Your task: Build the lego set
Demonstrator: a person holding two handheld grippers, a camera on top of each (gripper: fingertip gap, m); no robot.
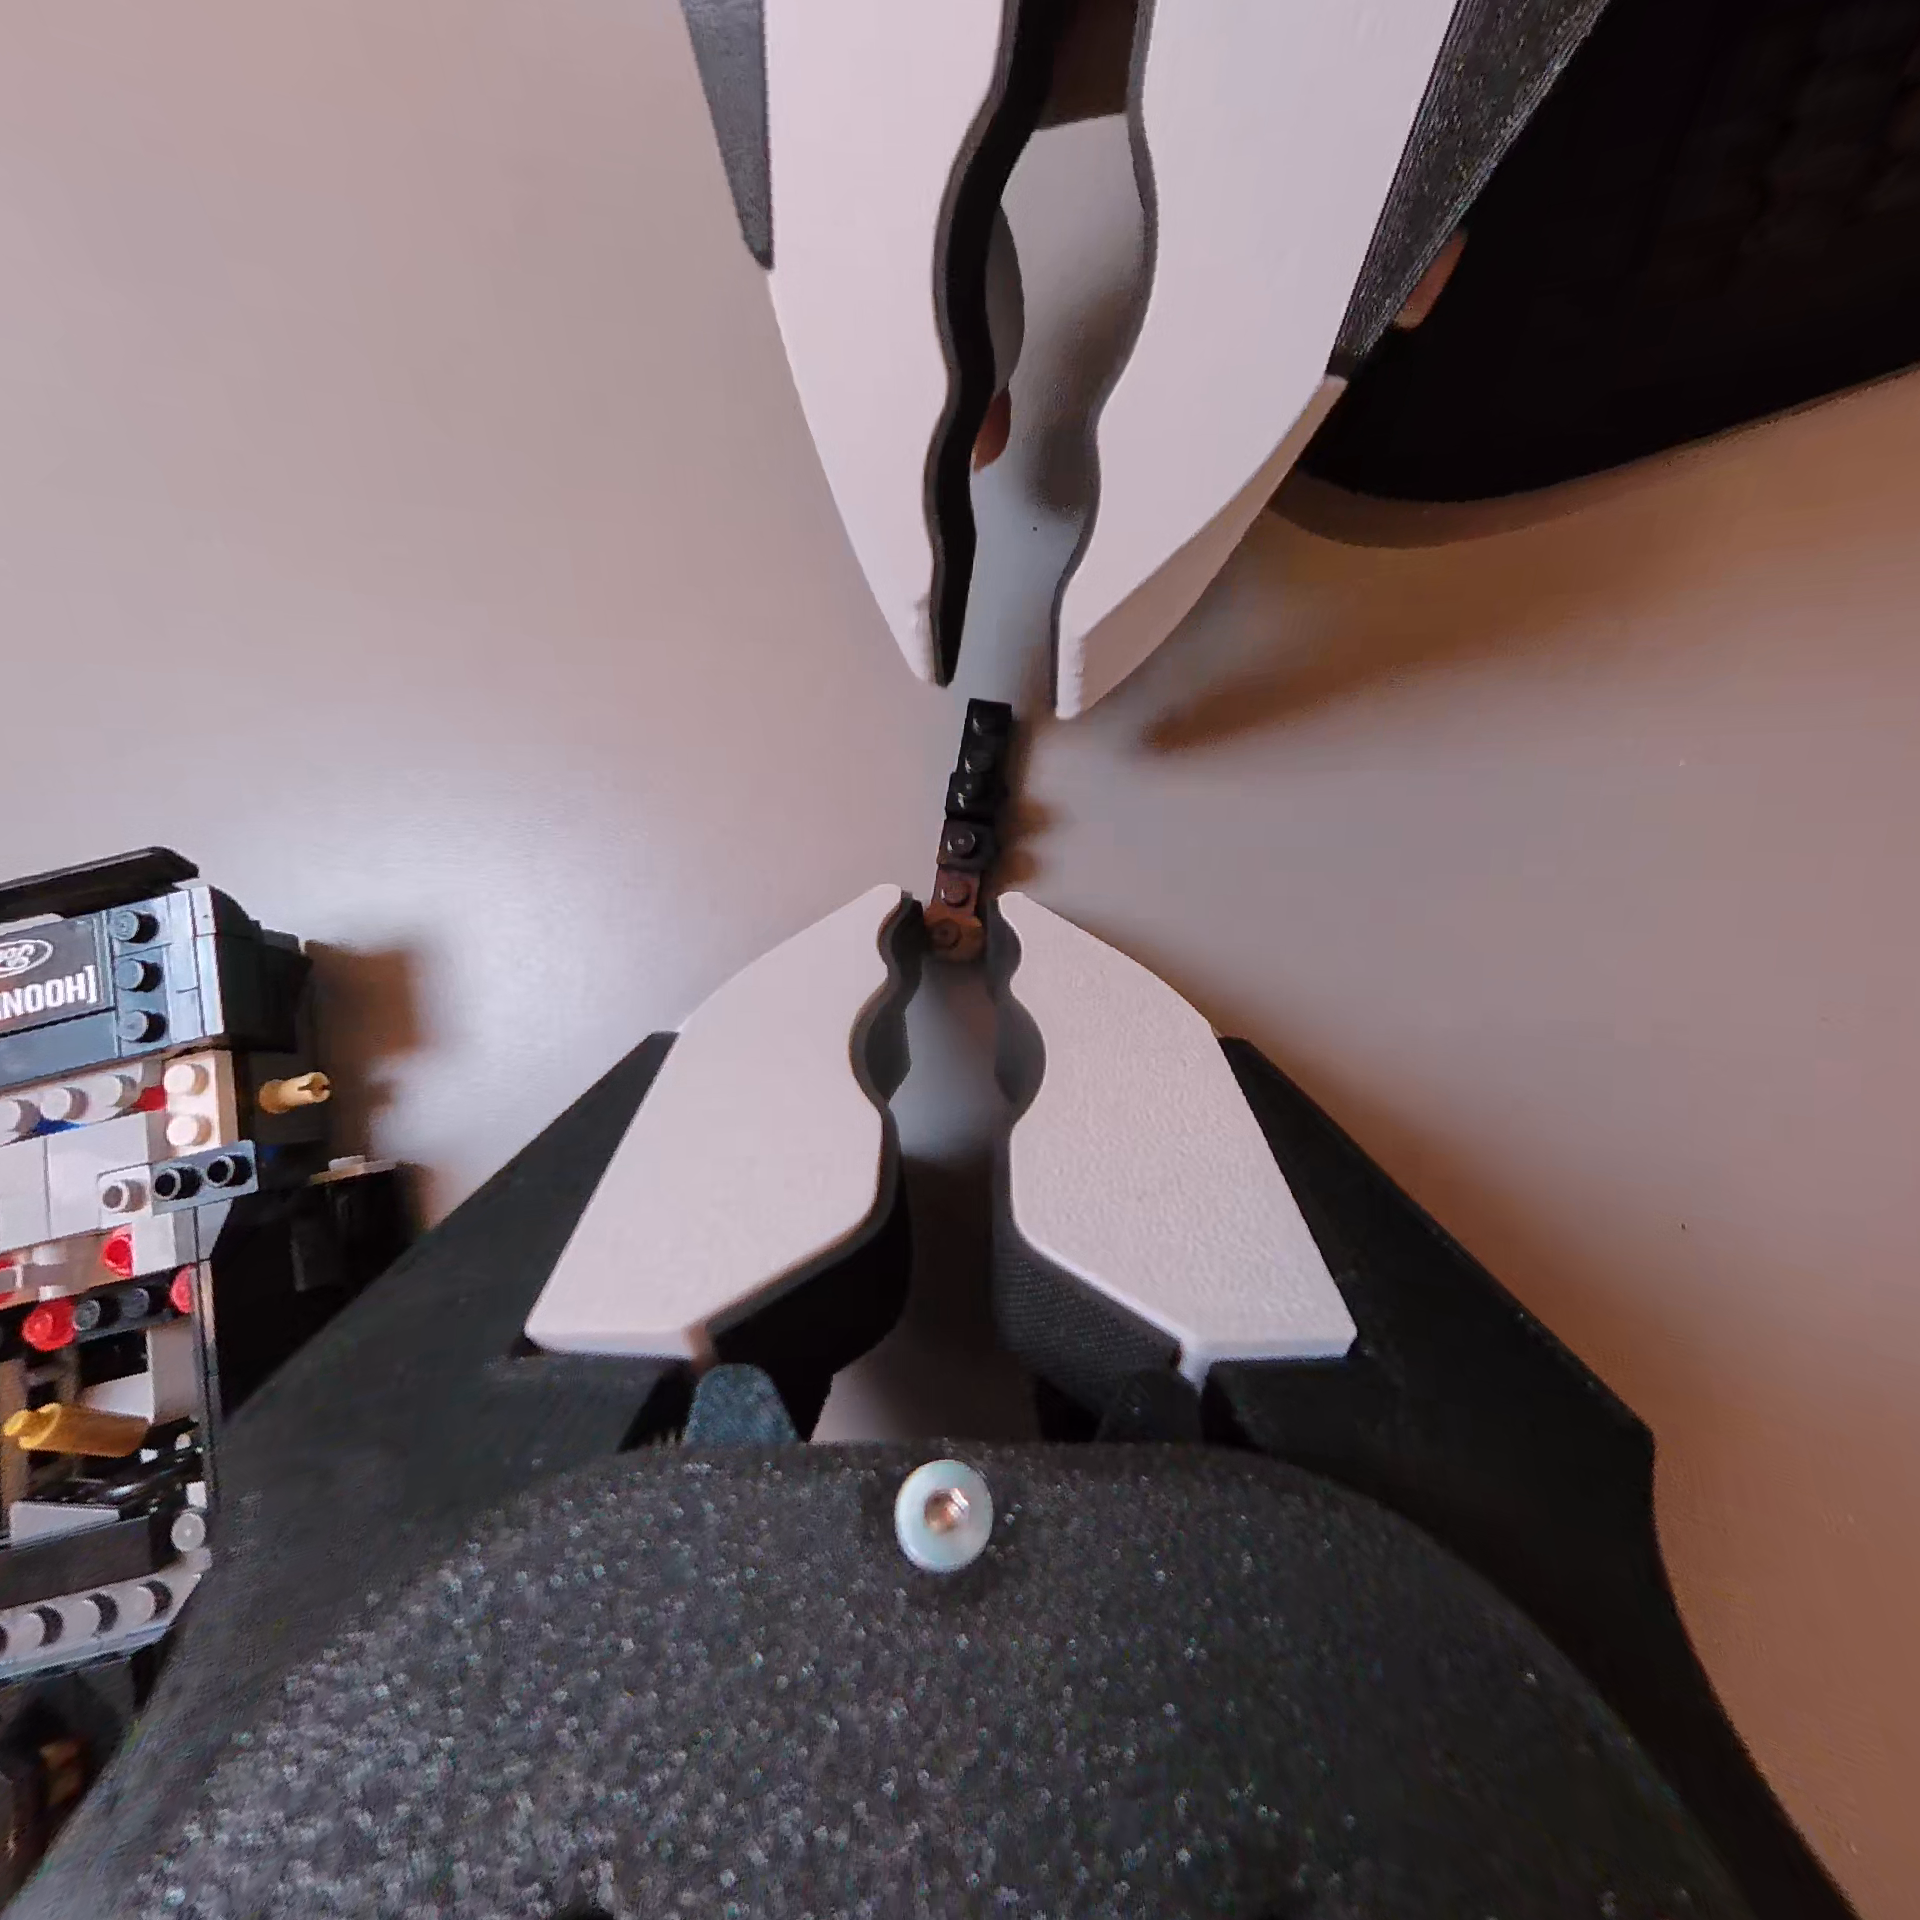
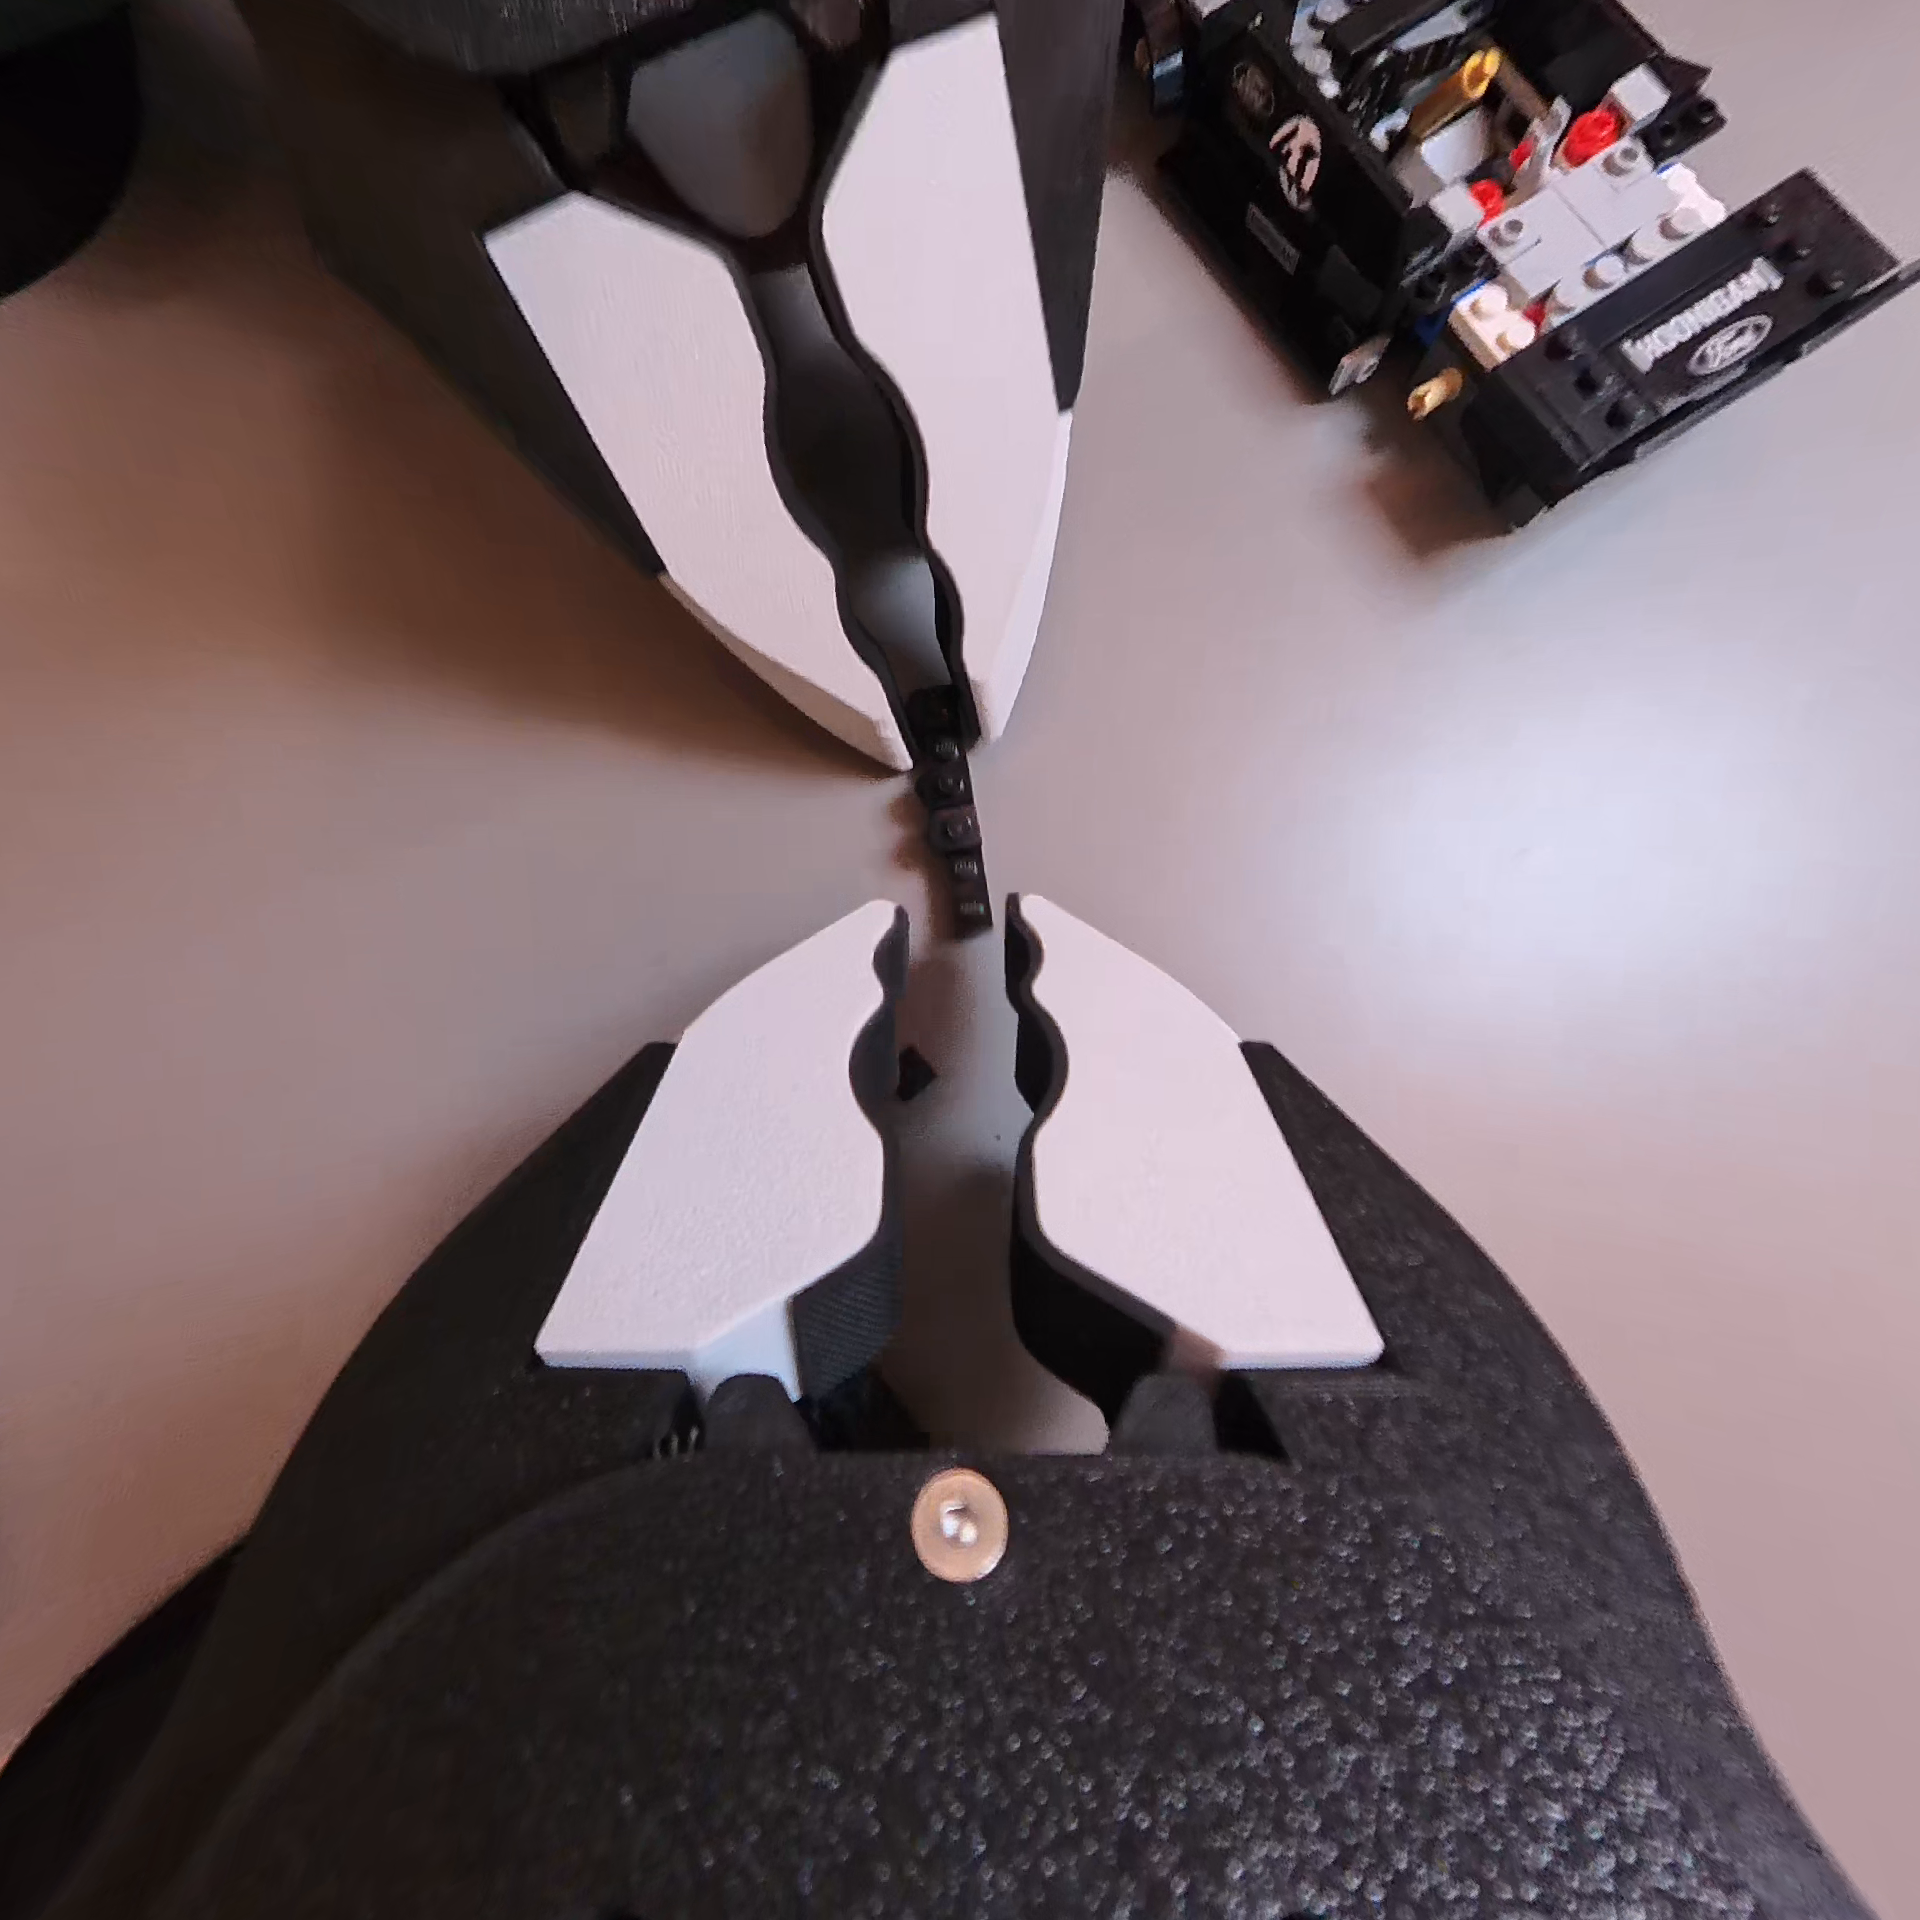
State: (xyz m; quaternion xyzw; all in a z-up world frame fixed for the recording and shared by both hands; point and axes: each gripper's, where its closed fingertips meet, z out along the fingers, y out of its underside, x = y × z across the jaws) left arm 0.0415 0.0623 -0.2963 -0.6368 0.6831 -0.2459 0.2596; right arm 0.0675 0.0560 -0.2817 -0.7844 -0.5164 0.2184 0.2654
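A narrow black lego strip [image 1: 975, 805] of several studded pieces in a row hangs above the table between the two grippers. My left gripper [image 1: 958, 925] is shut on one end of it. In the right wrist view the left gripper [image 2: 940, 727] comes in from the top, clamped on the strip [image 2: 954, 831]. My right gripper [image 2: 956, 920] is open, its tips on either side of the strip's free end without touching it. It shows at the top of the left wrist view [image 1: 1003, 691]. The partly built black and white lego car [image 1: 104, 1143] stands at the left.
The car [image 2: 1507, 260] also shows at the top right of the right wrist view. The beige table [image 1: 416, 520] lies under both grippers. A dark shape [image 1: 1714, 260] fills the top right corner of the left wrist view. The tips of both grippers are at nearly the same place.
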